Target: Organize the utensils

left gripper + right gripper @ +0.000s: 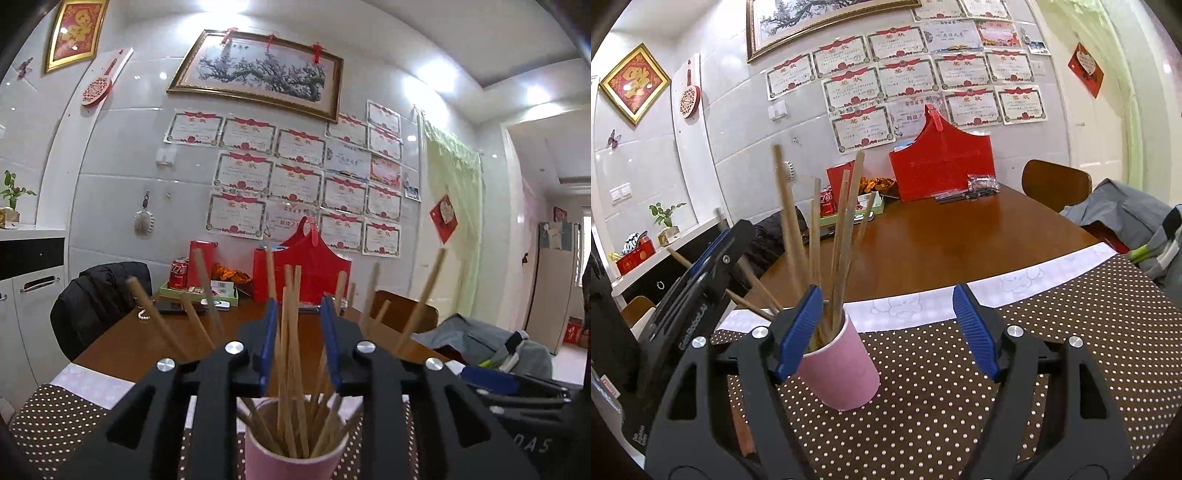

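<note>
Chopsticks (820, 236) in cup (842, 369) on mat (960, 387); gift box (942, 162) behind on table (960, 240)

The left wrist view looks from just above and behind the pink cup (293, 448), very near, facing forward across the table (155, 339) to the wall. The right wrist view sits a little farther off, to the cup's (836, 363) right, facing the same wall. Both share the cup, chopsticks (816, 229), dotted mat (1052, 332), table and red bag (308, 271).
</note>
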Action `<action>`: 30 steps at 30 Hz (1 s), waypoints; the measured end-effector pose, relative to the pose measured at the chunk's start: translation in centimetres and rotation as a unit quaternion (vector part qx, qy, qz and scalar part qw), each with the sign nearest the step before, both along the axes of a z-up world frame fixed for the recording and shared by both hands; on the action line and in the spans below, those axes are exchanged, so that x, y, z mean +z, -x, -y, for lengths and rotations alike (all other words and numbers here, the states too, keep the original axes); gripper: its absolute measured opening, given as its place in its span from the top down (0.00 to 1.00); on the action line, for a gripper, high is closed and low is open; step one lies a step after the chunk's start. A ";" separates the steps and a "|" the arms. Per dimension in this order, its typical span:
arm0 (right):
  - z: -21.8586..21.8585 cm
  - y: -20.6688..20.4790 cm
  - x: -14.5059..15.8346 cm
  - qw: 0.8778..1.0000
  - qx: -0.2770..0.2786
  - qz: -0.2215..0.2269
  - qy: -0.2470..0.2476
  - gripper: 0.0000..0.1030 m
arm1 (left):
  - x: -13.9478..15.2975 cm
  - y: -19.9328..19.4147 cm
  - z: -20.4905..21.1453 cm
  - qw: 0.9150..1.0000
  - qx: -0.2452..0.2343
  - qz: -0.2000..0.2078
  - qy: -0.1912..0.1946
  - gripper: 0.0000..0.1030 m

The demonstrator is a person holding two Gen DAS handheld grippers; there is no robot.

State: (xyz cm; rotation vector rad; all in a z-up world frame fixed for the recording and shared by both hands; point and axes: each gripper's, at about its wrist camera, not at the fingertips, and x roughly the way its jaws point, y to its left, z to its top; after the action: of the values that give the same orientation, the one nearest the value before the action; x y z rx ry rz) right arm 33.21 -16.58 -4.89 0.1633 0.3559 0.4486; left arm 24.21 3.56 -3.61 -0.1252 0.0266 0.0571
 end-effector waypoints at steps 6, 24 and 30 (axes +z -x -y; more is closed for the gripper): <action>0.5 3.4 1.4 1.000 -0.018 0.019 0.001 0.29 | 1.3 3.6 -0.4 0.999 -0.026 -0.032 0.000 0.47; -1.4 19.0 6.9 0.984 -0.092 0.145 0.050 0.16 | 7.7 13.8 -0.6 0.996 -0.045 -0.046 -0.055 0.33; -1.8 22.1 9.0 0.976 -0.115 0.178 0.054 0.15 | 9.9 16.4 -0.6 0.997 -0.048 -0.024 -0.055 0.33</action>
State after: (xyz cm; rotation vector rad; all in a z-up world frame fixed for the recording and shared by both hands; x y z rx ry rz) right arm 11.09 -14.81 4.07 0.0147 0.0070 0.2208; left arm 7.79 4.15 6.26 -0.0120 0.0762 -0.0337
